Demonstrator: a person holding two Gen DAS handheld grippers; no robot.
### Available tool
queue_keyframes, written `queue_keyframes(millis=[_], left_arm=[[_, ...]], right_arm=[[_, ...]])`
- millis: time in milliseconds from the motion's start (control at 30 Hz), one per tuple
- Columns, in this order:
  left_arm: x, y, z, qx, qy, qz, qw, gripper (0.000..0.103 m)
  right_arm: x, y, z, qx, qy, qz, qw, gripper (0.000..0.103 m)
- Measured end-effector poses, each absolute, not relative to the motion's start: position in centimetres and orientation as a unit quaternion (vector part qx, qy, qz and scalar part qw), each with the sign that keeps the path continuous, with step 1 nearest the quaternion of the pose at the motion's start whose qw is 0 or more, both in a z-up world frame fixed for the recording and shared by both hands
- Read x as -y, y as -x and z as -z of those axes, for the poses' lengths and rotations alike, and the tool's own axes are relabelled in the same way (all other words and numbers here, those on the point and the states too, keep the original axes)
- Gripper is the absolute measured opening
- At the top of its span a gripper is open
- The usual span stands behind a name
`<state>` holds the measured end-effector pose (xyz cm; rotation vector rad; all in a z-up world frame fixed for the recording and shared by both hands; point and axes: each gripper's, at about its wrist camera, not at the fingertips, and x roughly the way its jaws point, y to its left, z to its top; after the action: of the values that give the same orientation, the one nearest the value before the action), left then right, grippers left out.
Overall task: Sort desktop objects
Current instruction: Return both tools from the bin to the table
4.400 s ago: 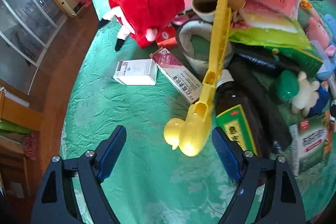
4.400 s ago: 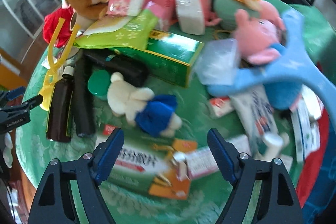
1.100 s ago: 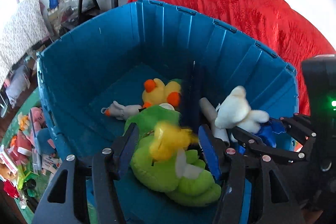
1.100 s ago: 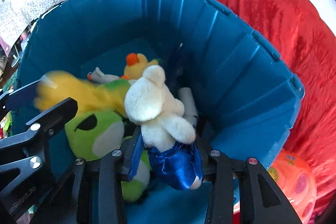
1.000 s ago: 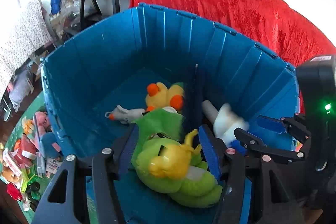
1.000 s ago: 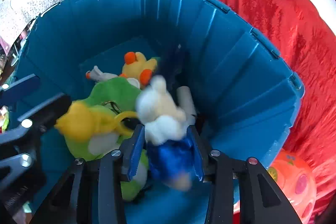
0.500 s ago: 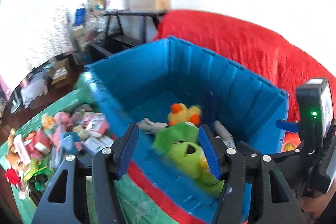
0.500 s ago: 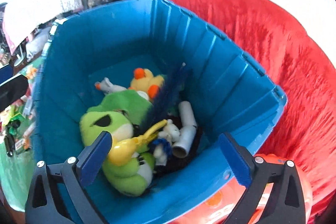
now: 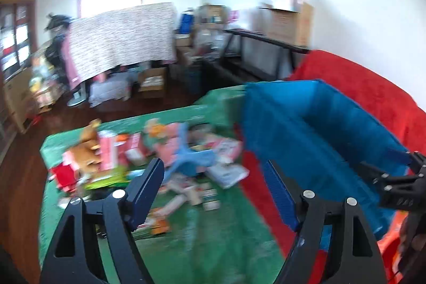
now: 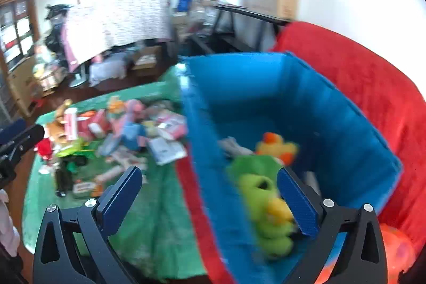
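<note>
Both grippers are open and empty, held high above the scene. My left gripper looks toward the green table, where a pile of toys and boxes lies, with a blue slingshot-shaped toy in it. My right gripper hangs over the near wall of the blue bin. The bin holds a green frog plush, a yellow duck and a yellow scoop. The bin also shows in the left wrist view. Both views are motion-blurred.
A red cloth covers the sofa behind the bin. An orange ball lies at lower right. The pile on the table sits left of the bin. A cluttered room with cardboard boxes lies beyond.
Both grippers let go of their toys into the bin: the yellow scoop and the white bear dropped. Both then opened wide, rose and swung left toward the table.
</note>
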<state>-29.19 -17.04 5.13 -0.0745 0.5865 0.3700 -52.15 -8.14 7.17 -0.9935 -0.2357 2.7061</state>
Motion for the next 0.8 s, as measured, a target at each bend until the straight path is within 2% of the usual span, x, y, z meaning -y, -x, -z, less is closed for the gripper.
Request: queue_keyframes(millis=[33,267,500,633,800], left_arm=[[15.6,29.5,-4.9,-0.289,0.041,-0.191,0.937,0.077],[2.5,32.9,-0.9,-0.326,0.067,-0.289,0.898,0.077],[-8.7,35.9,5.0,-0.374,0.112,-0.357,0.849,0.077],[-12.0,35.8,8.8,-0.408,0.14,-0.362,0.826,0.077],[-12.5,32.6,14.3,-0.459,0.151,-0.325,0.813,0.077]], right_arm=[[9.4,52.6,-6.9,0.068,0.342,-0.924,0.157,0.103],[17.3,58.1,-2.7,0.072,0.381,-0.911,0.138,0.103],[19.1,62.9,3.2,0.062,0.441,-0.882,0.154,0.103],[18.0,65.6,7.5,0.042,0.486,-0.858,0.164,0.103],[16.3,68.5,13.8,-0.001,0.541,-0.822,0.176,0.103]])
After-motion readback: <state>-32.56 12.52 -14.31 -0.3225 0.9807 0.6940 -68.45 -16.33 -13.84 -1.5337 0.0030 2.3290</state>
